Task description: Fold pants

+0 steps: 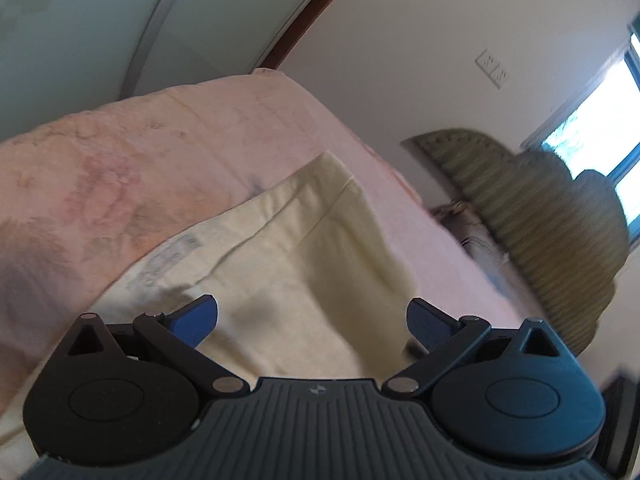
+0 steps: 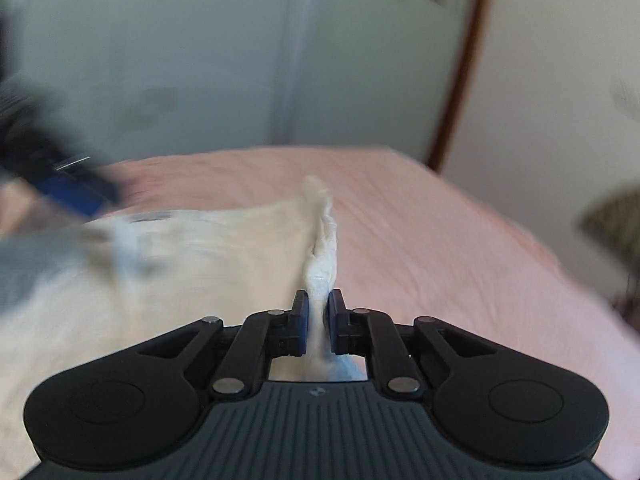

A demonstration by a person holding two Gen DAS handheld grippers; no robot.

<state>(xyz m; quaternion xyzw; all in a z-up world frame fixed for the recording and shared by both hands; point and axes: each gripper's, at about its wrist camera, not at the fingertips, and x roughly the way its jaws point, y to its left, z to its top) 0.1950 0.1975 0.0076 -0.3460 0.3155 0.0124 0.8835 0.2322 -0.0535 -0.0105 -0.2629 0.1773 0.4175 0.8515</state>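
Note:
Cream pants [image 1: 304,248] lie on a pink bed [image 1: 168,152], with a label showing near their left edge. My left gripper [image 1: 312,320] is open just above the cloth and holds nothing. In the right wrist view the pants [image 2: 192,264] spread to the left on the bed. My right gripper [image 2: 319,312] is shut on a bunched ridge of the pants' edge [image 2: 322,240], which rises between the fingers. The other gripper [image 2: 68,188] shows blurred at the far left.
A green ribbed cushion or headboard [image 1: 552,216] stands at the bed's far right, under a bright window [image 1: 600,120]. A pale wardrobe door [image 2: 200,60] and a wall are behind the bed. A wall socket [image 1: 493,68] is on the white wall.

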